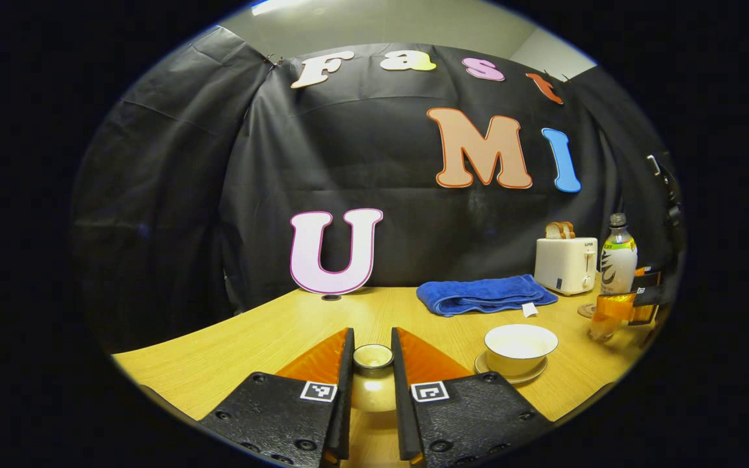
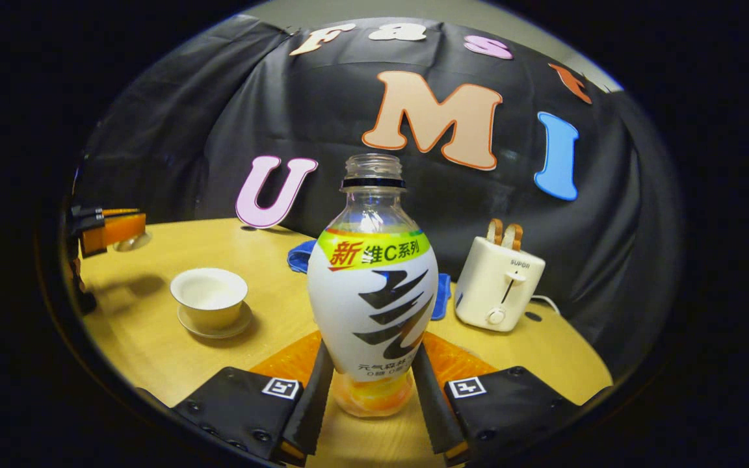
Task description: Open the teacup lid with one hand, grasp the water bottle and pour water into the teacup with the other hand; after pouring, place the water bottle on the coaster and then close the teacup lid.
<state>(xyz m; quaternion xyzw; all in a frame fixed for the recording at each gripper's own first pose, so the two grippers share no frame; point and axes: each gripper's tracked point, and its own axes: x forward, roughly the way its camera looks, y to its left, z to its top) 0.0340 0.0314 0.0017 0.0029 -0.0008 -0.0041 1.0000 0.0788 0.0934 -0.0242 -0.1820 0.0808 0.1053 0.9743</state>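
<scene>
Currently, your left gripper (image 1: 372, 364) pinches the teacup lid (image 1: 373, 356), holding it clear so the teacup (image 1: 520, 348) stands open on its saucer (image 1: 511, 376). Your right gripper (image 2: 372, 383) clamps the water bottle (image 2: 372, 292) low on its body, upright, ready to pour. The bottle is uncapped, with a white printed label.

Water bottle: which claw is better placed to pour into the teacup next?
Right. The right claw is shut on the water bottle, uncapped and upright; the left claw holds the lid, and the teacup stands open.
</scene>
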